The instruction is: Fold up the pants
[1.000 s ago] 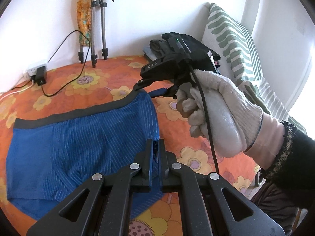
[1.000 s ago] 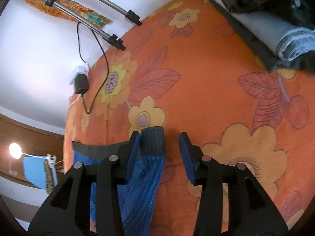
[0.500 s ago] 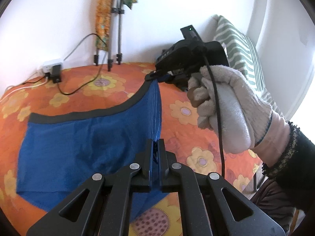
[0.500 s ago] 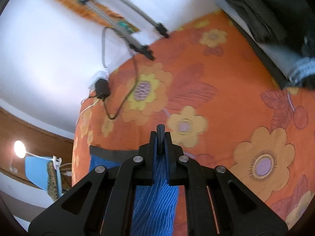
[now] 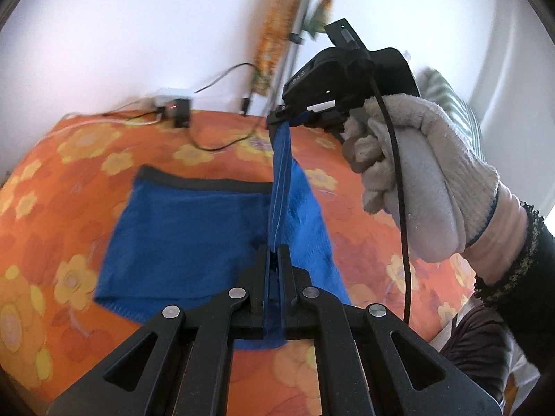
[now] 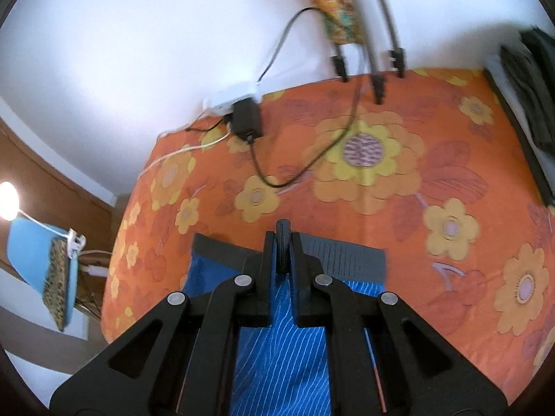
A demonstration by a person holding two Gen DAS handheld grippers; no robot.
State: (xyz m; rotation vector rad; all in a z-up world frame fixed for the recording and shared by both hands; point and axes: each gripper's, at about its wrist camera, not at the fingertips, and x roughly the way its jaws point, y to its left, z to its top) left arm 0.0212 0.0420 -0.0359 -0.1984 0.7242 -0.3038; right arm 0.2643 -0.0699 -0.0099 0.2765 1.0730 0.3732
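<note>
Soft and light, the blue shorts [image 5: 194, 239] lie partly on the orange floral bedspread [image 5: 62, 180], best handled by waistband and hem. The left gripper [image 5: 274, 260] pinches the hem edge; the right gripper [image 6: 283, 242] clamps the dark waistband [image 6: 347, 253], lifting one side.

My two views are bright with soft daylight. In the left wrist view glare whitens the right edge, and the bedspread [image 5: 69, 180] and wall are smeared with motion blur while my own black fingers [image 5: 256, 277] stay sharp. In the right wrist view a lamp [image 6: 7, 196] blooms at the left edge. Fisheye bending curves everything, with dark corners.
</note>
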